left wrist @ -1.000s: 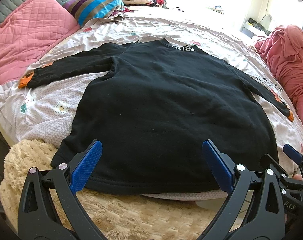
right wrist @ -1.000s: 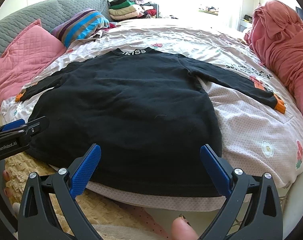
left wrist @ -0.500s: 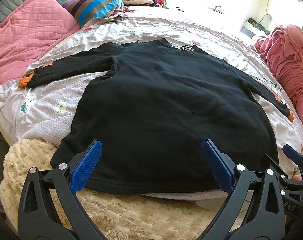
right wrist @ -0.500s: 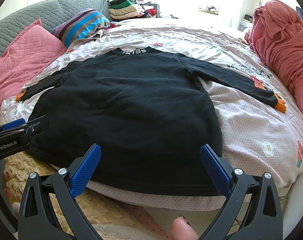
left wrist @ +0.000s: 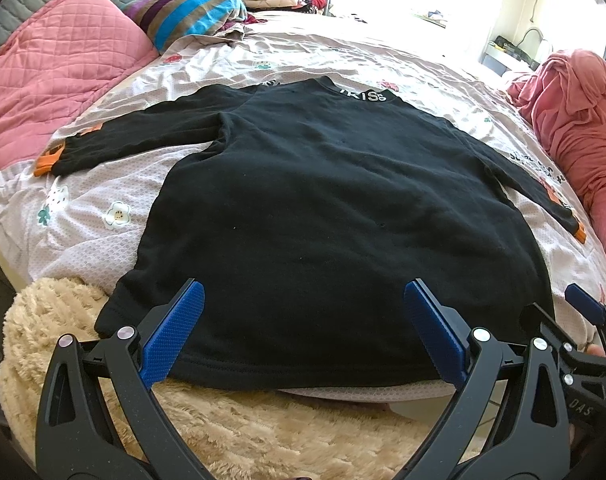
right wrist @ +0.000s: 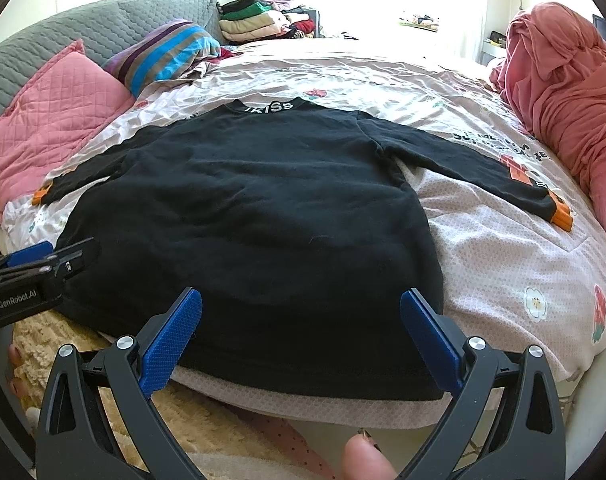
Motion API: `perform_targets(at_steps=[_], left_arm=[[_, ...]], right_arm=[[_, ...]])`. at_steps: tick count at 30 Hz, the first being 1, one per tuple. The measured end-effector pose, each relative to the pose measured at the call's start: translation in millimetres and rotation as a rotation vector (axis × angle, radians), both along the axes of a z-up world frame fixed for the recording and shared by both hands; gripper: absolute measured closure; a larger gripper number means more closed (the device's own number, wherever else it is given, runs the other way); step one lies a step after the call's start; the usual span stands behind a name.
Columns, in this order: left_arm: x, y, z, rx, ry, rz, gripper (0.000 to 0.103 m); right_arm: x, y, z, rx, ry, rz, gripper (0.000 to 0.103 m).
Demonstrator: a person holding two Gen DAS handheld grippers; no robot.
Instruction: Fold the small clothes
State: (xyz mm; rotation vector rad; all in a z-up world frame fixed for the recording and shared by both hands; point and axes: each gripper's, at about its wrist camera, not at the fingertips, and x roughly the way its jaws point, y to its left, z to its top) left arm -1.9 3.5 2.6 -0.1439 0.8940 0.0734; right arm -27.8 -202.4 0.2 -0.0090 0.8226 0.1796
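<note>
Grippers first: left gripper (left wrist: 303,332) and right gripper (right wrist: 301,330) both hang spread wide at the near hem, holding nothing; beyond them the black sweatshirt (left wrist: 323,208) lies flat on the floral bedsheet (right wrist: 503,264), sleeves out; pink pillow (left wrist: 51,92) farther back.

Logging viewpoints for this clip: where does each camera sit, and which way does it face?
Left wrist: on the left gripper at the bed's foot, facing the black sweatshirt; the right gripper shows at its right edge.
Right wrist: on the right gripper, facing the headboard; the left gripper and a fingertip show.
Shared: sweatshirt, pink pillow, both grippers open.
</note>
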Motion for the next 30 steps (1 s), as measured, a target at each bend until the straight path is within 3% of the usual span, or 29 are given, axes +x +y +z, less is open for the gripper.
perform_targets(at_steps=[30], left_arm=[[66.6,14.2,20.1,-0.011,-0.004,0.01,0.009]], right_arm=[[69.8,-0.2,6.7,0.015,-0.007,0.001,0.004]])
